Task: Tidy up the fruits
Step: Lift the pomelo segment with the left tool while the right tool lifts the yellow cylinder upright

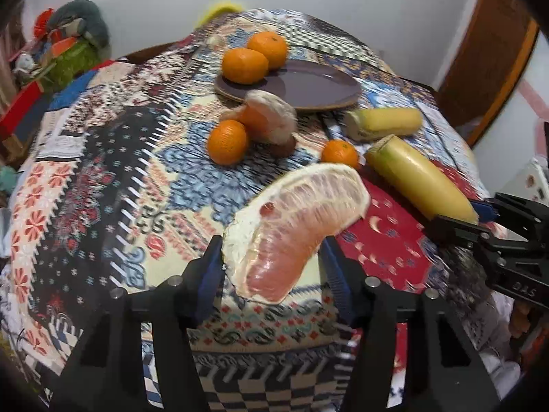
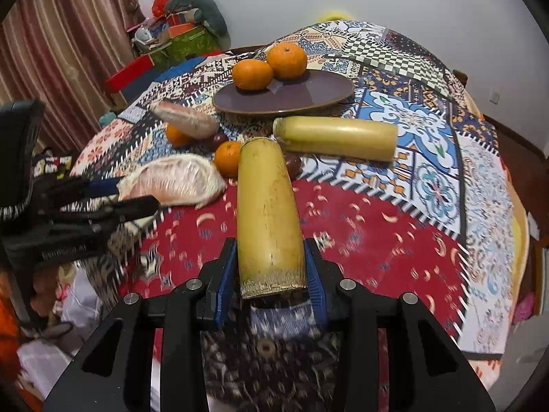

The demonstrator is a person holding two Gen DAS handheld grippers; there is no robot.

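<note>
**Both grippers loaded: pomelo wedge on the left, yellow stalk on the right**

Left gripper (image 1: 272, 267) closed on a big peeled pink pomelo wedge with white pith (image 1: 295, 226), blue pads pressing its lower end from both sides, rest of the wedge sticking out forward over the patchwork-print tablecloth (image 1: 103, 189). Same wedge (image 2: 173, 183) visible from the right wrist camera, out at the left with the black fingers behind it.

Right gripper (image 2: 271, 274) clamped on the cut end of a thick yellow cylindrical stalk piece, sugarcane-looking (image 2: 267, 213), pads tight on both sides, far end pointing toward the middle of the table. Can't tell whether that far end touches the cloth.

Further back, toward the far edge: flat dark purple oval plate (image 2: 308, 96) with two orange mandarins (image 2: 252, 73) (image 2: 286, 56) sitting together on its left part, rest of the plate bare.

Just in front of the plate, on the cloth: second yellow stalk piece (image 2: 336, 137) lying crosswise, second peeled pomelo wedge (image 2: 187, 122) resting on a loose mandarin (image 2: 175, 135), another loose mandarin (image 2: 228, 158) near the held stalk's tip, and a small dark reddish-brown round fruit (image 2: 293, 163) half hidden behind the held stalk.

Heap of green and red boxes (image 2: 171, 41) beyond the far left corner.
</note>
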